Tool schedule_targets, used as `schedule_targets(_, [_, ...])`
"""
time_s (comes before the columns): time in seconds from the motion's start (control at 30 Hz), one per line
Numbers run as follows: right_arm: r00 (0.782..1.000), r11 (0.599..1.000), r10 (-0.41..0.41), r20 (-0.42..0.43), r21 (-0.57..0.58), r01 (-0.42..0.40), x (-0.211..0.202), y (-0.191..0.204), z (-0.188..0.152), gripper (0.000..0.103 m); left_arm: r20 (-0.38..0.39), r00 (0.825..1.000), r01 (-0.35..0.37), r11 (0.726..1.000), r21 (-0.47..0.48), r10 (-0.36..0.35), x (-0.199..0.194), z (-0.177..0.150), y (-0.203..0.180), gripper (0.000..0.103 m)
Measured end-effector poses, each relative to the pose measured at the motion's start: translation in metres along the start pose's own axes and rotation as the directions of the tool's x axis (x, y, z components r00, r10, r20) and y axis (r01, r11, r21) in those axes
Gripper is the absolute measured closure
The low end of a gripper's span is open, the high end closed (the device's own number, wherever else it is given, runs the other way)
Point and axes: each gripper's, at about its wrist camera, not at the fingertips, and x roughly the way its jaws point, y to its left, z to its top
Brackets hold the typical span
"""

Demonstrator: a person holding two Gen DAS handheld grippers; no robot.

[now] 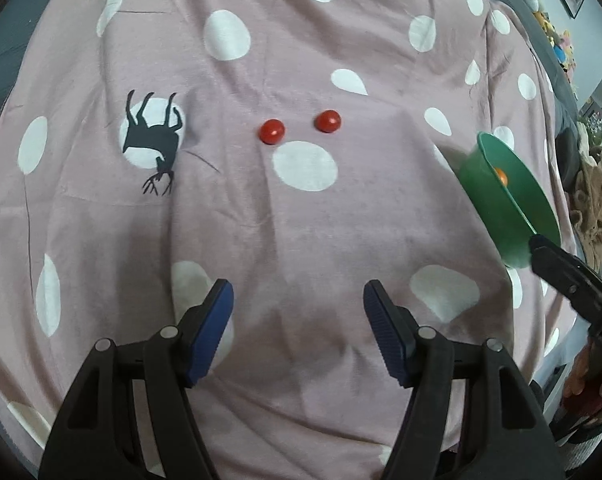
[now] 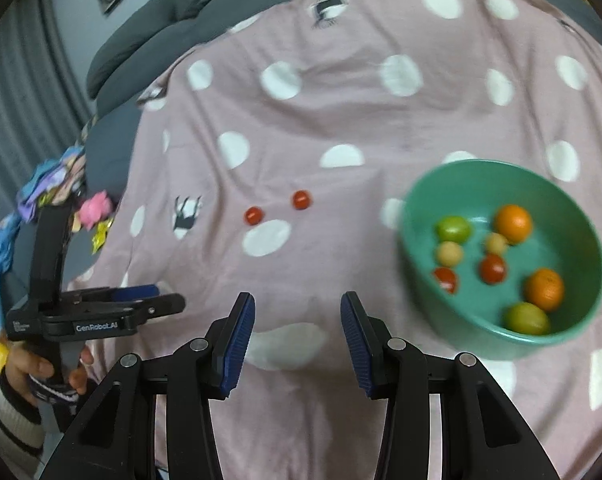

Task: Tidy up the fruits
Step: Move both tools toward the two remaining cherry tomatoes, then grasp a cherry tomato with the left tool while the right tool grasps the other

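1. The green bowl point(image 2: 501, 336) is sitting on the spotted bed cover point(image 2: 341, 120), holding the fruits already gathered.
2. Two red tomatoes point(image 1: 271, 131) are lying outside it, waiting.
3. The left gripper point(image 1: 297, 334) is standing apart and empty, tomatoes straight ahead.
4. The right gripper point(image 2: 297, 344) is standing apart and empty too, bowl just beside it.

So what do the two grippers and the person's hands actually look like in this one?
Both are black plastic frames with silver pivot pins and ribbed blue pads on the fingers: left gripper, right gripper. From the right wrist view, the left one carries white "GenRobot.AI" lettering on its body, and the bare left hand shows a dark cuff over a pale knit sleeve.
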Motion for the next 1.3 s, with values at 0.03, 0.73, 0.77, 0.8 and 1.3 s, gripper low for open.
schedule_targets(0.03, [1.0,1.0,0.002,-0.008,-0.007,-0.002,0.005,0.003,0.001,0.058,0.002,1.0,0.005,1.0,-0.002,-0.005,0.002,0.002,0.002,0.037])
schedule_targets(0.73, [0.992,1.0,0.009,-0.129,0.022,-0.006,0.136,0.004,0.072,0.058,-0.016,0.999,-0.044,0.999,0.017,0.044,0.086,0.108,0.008,0.052])
schedule_targets(0.77, [0.989,1.0,0.005,-0.146,0.028,-0.001,0.142,0.002,0.074,0.058,-0.021,0.999,-0.05,0.999,0.018,0.05,0.09,0.11,0.008,0.052])
schedule_targets(0.8, [0.987,0.999,0.006,-0.158,0.035,0.0,0.15,0.0,0.077,0.058,-0.028,0.998,-0.053,0.998,0.02,0.053,0.096,0.112,0.009,0.052])
schedule_targets(1.3, [0.979,0.999,-0.012,-0.203,-0.035,0.005,0.223,-0.007,0.106,0.058,-0.028,0.994,-0.103,0.994,0.04,0.104,0.129,0.133,0.023,0.07])
